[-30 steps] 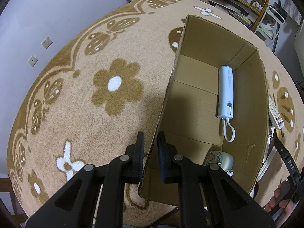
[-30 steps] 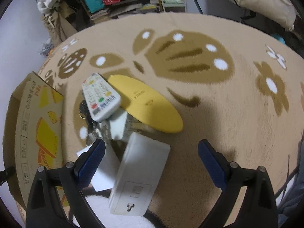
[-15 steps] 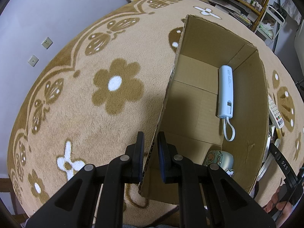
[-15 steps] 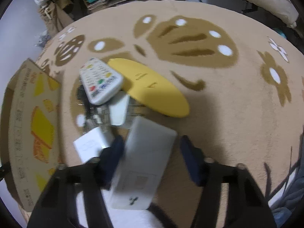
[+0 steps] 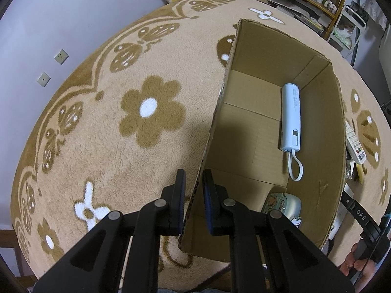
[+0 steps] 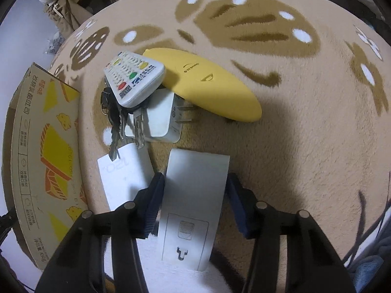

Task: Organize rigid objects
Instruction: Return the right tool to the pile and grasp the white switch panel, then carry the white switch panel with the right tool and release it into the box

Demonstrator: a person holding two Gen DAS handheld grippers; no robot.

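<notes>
Both tools grip: left (image 5: 194, 195) carton wall (image 5: 215, 124), right (image 6: 194, 202) white box (image 6: 193, 195).

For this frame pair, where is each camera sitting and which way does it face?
Left wrist: on the left gripper, looking steeply down its fingers, clamped on the cardboard box wall; a hand shows at bottom right.
Right wrist: on the right gripper, looking down, jaws closing around a white box.
Shared: the carpet, cardboard box and remote control.
</notes>
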